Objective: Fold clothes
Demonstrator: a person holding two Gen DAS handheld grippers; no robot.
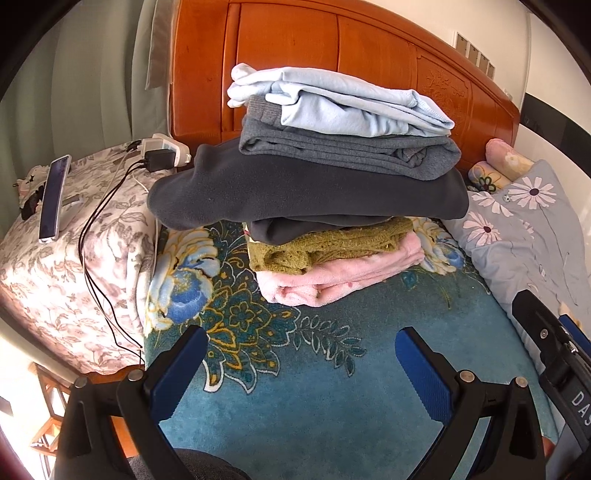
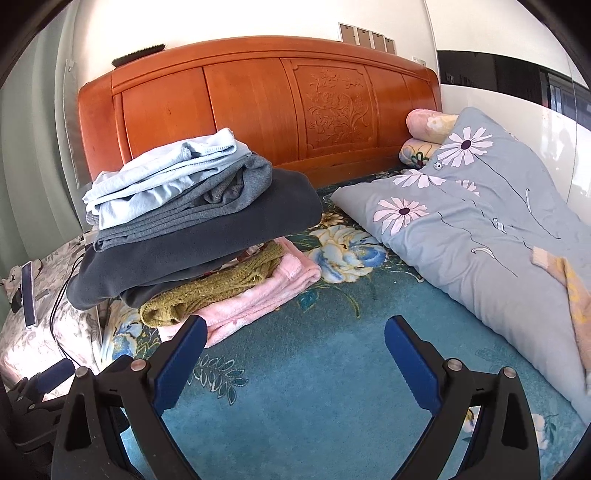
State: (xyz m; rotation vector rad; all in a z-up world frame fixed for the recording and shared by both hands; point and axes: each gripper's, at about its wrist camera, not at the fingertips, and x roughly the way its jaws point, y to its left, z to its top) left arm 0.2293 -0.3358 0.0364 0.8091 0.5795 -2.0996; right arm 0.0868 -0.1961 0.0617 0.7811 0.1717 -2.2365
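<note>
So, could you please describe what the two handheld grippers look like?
Both the left gripper and the right gripper have black plastic frames with silver pivot pins and two blue, ridged fingers. White lettering marks the right gripper's black body in the left view.

Bright daylight in both views, white wall (image 2: 258,22) blown out at upper centre, glare at lower left of the left view, soft shadow under the clothes stack (image 1: 325,177), strong fisheye bending, dark vignetted corners, sharp focus throughout
</note>
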